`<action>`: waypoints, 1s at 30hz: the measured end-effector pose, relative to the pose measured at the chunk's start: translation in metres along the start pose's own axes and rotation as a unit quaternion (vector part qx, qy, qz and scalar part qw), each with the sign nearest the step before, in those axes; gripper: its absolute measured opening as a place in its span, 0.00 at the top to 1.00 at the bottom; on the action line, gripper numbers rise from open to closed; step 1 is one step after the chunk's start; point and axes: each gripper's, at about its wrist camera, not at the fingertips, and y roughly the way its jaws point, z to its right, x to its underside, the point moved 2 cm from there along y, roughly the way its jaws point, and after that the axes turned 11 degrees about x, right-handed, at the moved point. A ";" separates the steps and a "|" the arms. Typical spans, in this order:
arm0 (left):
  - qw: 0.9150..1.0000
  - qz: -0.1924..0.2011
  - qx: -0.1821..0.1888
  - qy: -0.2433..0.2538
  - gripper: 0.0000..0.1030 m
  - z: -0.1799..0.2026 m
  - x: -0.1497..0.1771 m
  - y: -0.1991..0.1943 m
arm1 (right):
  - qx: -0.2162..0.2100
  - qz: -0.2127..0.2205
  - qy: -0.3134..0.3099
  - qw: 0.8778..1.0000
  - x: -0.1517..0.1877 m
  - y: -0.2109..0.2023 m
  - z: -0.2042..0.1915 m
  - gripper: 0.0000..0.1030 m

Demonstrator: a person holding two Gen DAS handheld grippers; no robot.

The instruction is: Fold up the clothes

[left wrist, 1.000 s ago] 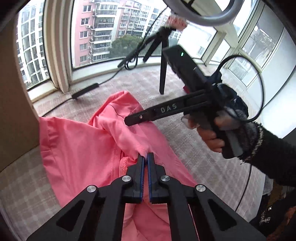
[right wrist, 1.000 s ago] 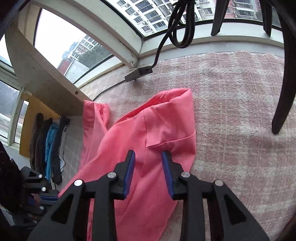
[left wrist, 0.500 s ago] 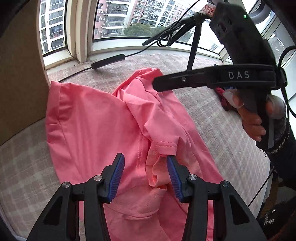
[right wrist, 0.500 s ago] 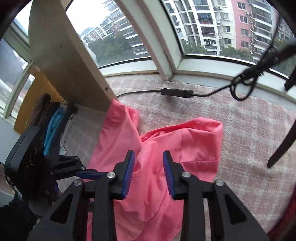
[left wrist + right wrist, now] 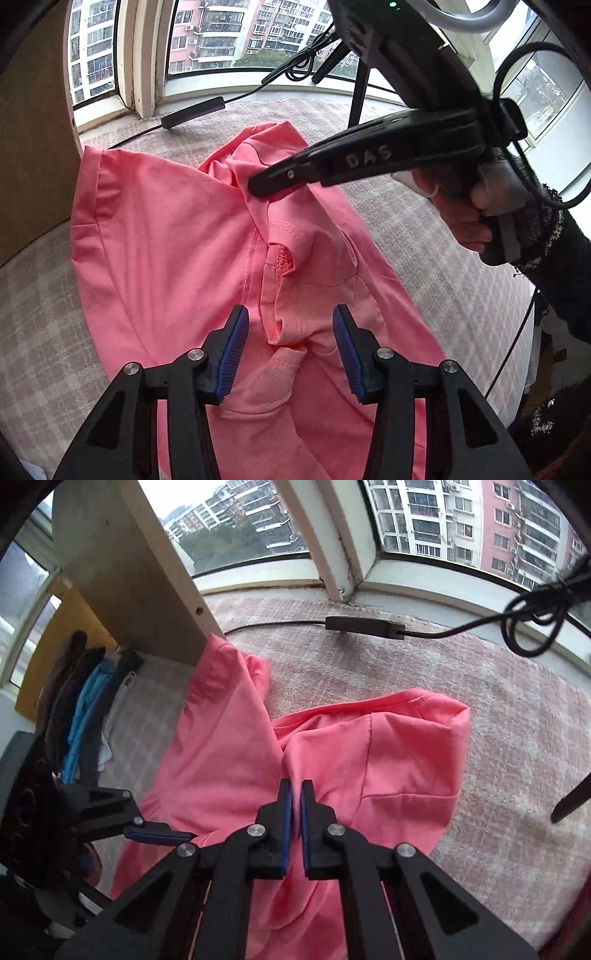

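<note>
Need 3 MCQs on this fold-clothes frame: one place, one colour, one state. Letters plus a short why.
1. Where does the black inline cable box lie?
A. on the checked cover, between the garment and the window sill
B. on top of the garment
C. between the left gripper's pads

2. What colour is the garment?
A. blue
B. pink
C. white

3. How do the two grippers stand?
A. both open
B. left shut on cloth, right open
C. right gripper shut on a fold of the garment, left gripper open over it

Key:
1 A: the box rests on the checked cover beyond the cloth's far edge.
2 B: the cloth is pink in both views.
3 C: the right pads pinch a raised ridge of cloth; the left pads stand apart with cloth between them, not pressing it.
</note>
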 end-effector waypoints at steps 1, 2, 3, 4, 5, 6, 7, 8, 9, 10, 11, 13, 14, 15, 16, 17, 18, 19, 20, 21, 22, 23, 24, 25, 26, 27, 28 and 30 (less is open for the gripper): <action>1.000 -0.004 -0.006 0.002 0.64 -0.001 0.000 0.004 | -0.014 0.005 0.021 1.000 0.001 -0.004 0.007 0.96; 1.000 -0.010 -0.002 -0.003 0.82 -0.002 0.000 0.008 | -0.030 0.008 0.043 0.999 0.000 -0.006 0.013 0.96; 1.000 -0.014 0.012 -0.007 0.93 -0.001 0.000 0.009 | -0.052 0.011 0.066 0.996 -0.001 -0.007 0.019 0.96; 1.000 -0.008 0.020 -0.008 0.93 0.001 -0.001 0.006 | -0.076 0.015 0.093 0.993 -0.002 -0.009 0.025 0.96; 1.000 0.000 0.029 -0.005 0.93 0.005 -0.001 0.001 | -0.098 0.022 0.116 0.988 -0.002 -0.010 0.029 0.96; 0.999 0.008 0.036 -0.005 0.93 0.008 -0.002 -0.006 | -0.120 0.030 0.140 0.982 -0.003 -0.012 0.034 0.96; 0.999 0.017 0.044 -0.005 0.93 0.011 -0.002 -0.014 | -0.141 0.037 0.163 0.976 -0.004 -0.013 0.038 0.96; 0.999 0.023 0.048 -0.007 0.93 0.013 -0.001 -0.022 | -0.157 0.044 0.180 0.970 -0.004 -0.014 0.041 0.96; 0.998 0.029 0.050 -0.010 0.93 0.015 -0.001 -0.030 | -0.156 0.046 0.179 0.970 -0.006 -0.014 0.038 0.96; 0.998 0.034 0.050 -0.012 0.93 0.017 0.002 -0.037 | -0.156 0.048 0.178 0.970 -0.009 -0.013 0.035 0.96; 0.998 0.039 0.043 -0.013 0.91 0.014 0.003 -0.043 | -0.153 0.049 0.176 0.971 -0.011 -0.013 0.032 0.96; 0.998 0.047 0.030 -0.026 0.74 0.003 0.000 -0.052 | -0.083 0.045 0.135 0.986 -0.014 -0.013 0.019 0.93; 0.998 0.050 0.025 -0.038 0.68 -0.005 -0.003 -0.056 | -0.071 0.042 0.120 0.989 -0.013 -0.014 0.013 0.93; 0.996 0.055 0.032 -0.055 0.67 -0.014 -0.009 -0.058 | -0.061 0.038 0.106 0.992 -0.012 -0.015 0.008 0.93; 0.996 0.062 0.025 -0.059 0.66 -0.021 -0.014 -0.058 | -0.054 0.036 0.099 0.993 -0.010 -0.016 0.004 0.93; 0.996 0.068 0.016 -0.063 0.64 -0.028 -0.018 -0.058 | -0.048 0.034 0.092 0.994 -0.007 -0.018 0.000 0.93; 0.997 0.059 -0.001 -0.053 0.64 -0.029 -0.023 -0.051 | -0.035 0.039 0.081 0.995 -0.004 -0.021 -0.004 0.93; 0.998 0.048 -0.019 -0.041 0.64 -0.029 -0.027 -0.043 | -0.029 0.045 0.072 0.996 -0.002 -0.026 -0.007 0.93; 0.999 0.034 -0.026 -0.030 0.65 -0.029 -0.031 -0.035 | -0.024 0.051 0.062 0.996 0.000 -0.030 -0.010 0.93; 0.999 0.024 -0.028 -0.021 0.66 -0.028 -0.032 -0.029 | -0.032 0.051 0.051 0.997 0.001 -0.032 -0.015 0.93; 0.999 0.014 -0.030 -0.013 0.66 -0.027 -0.034 -0.023 | -0.030 0.045 0.037 0.998 0.003 -0.030 -0.020 0.93; 0.999 0.005 -0.031 -0.005 0.66 -0.025 -0.035 -0.017 | -0.025 0.039 0.024 0.999 0.005 -0.028 -0.024 0.93; 1.000 0.004 -0.027 -0.007 0.66 -0.026 -0.036 -0.017 | 0.013 0.027 0.008 1.000 0.008 -0.021 -0.024 0.93; 1.000 0.004 -0.023 -0.010 0.66 -0.026 -0.037 -0.017 | 0.050 0.015 -0.006 0.999 0.012 -0.014 -0.024 0.93; 1.000 0.007 -0.014 -0.013 0.66 -0.026 -0.038 -0.018 | 0.075 0.007 -0.009 0.997 0.018 -0.009 -0.019 0.93; 1.000 0.008 -0.011 -0.013 0.64 -0.025 -0.039 -0.019 | 0.098 -0.001 -0.010 0.995 0.024 -0.005 -0.014 0.93; 1.000 0.005 -0.010 -0.011 0.64 -0.024 -0.040 -0.017 | 0.089 -0.004 0.000 0.996 0.029 -0.004 -0.006 0.93; 1.000 -0.002 -0.008 -0.005 0.64 -0.021 -0.044 -0.011 | 0.069 -0.009 0.025 0.997 0.037 -0.004 0.008 0.93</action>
